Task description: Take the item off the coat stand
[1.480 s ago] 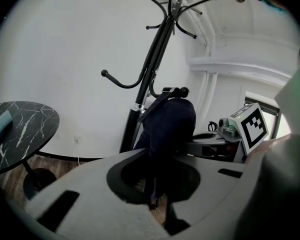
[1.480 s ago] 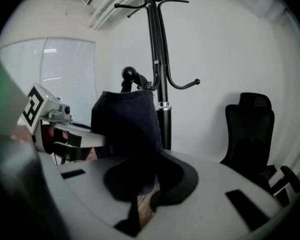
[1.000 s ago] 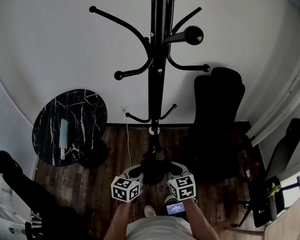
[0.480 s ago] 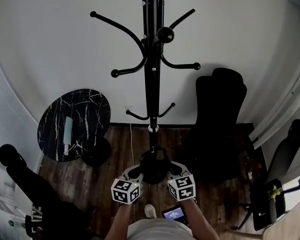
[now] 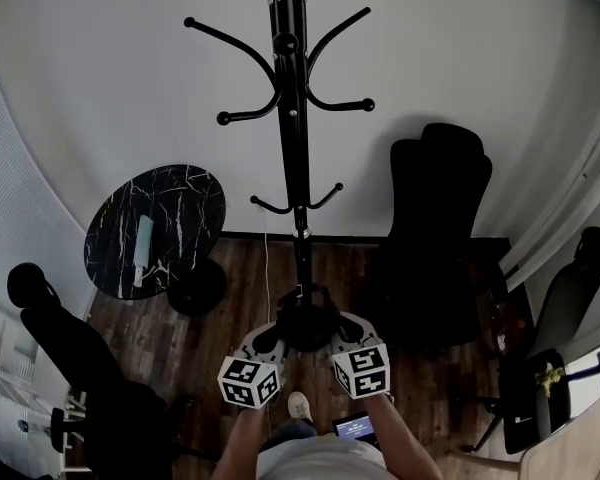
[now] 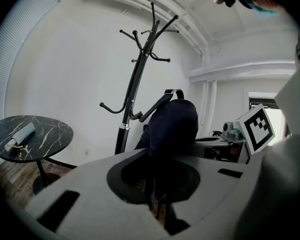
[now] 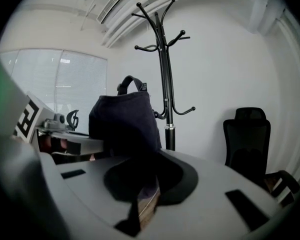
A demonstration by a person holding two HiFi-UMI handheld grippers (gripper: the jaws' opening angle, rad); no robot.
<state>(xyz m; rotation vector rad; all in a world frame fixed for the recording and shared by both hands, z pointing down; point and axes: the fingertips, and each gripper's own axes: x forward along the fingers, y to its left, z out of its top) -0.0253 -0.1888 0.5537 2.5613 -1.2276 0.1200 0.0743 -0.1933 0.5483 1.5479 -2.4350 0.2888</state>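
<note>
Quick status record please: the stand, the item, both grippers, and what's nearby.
coat stand: upright by the wall, every hook in view bare
item: dark bag, off the stand, held between the two grippers
left gripper: shut on the dark bag's fabric
right gripper: shut on the dark bag's fabric
nearby: in the head view, round marble table left of the stand with a pale object lying on it; black office chair right of the stand
</note>
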